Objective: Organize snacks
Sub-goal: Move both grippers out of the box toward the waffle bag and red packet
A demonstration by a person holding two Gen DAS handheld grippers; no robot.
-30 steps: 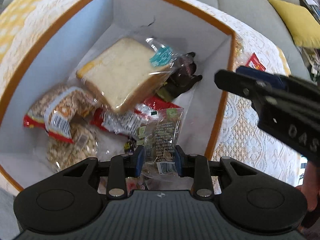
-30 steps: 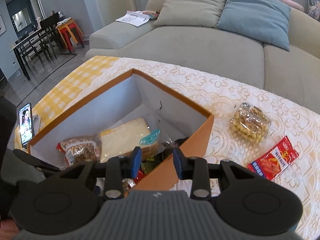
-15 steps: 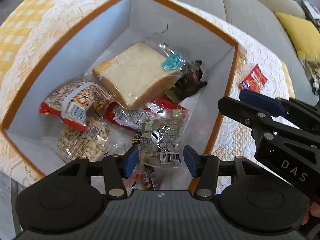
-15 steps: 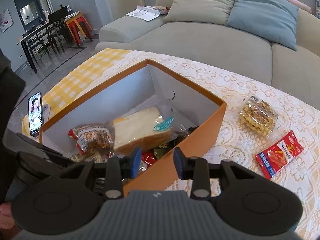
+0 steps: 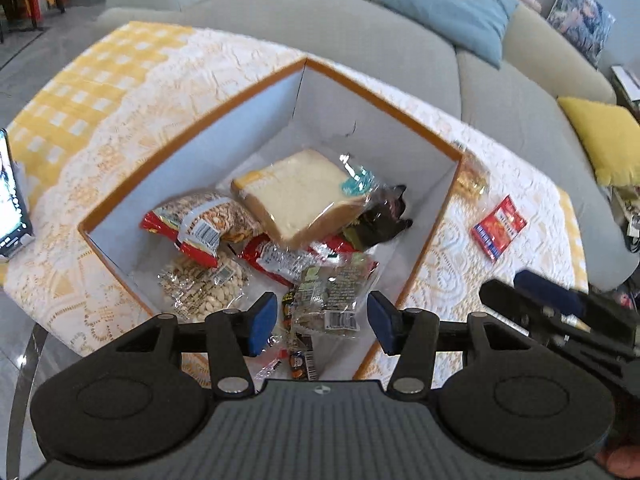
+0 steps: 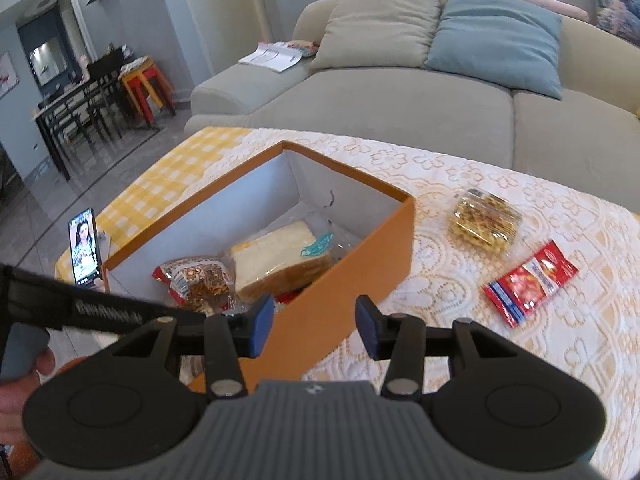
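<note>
At lower centre the left gripper (image 5: 322,322) and right gripper (image 6: 315,327) both gape wide, holding nothing, above the orange box (image 6: 352,280) of bagged snacks, while 2 packets, red (image 6: 530,282) and clear (image 6: 484,221), lie on the lace cloth at right.

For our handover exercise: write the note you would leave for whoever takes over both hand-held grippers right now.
Left hand-held gripper: open, empty, above the near end of the orange box.
Right hand-held gripper: open, empty, over the box's near wall.
Done: bread, peanut packs and several other packets lie in the box.
Left: clear tub of snacks and red packet lie on the lace tablecloth, on the right gripper's side of the box.
</note>
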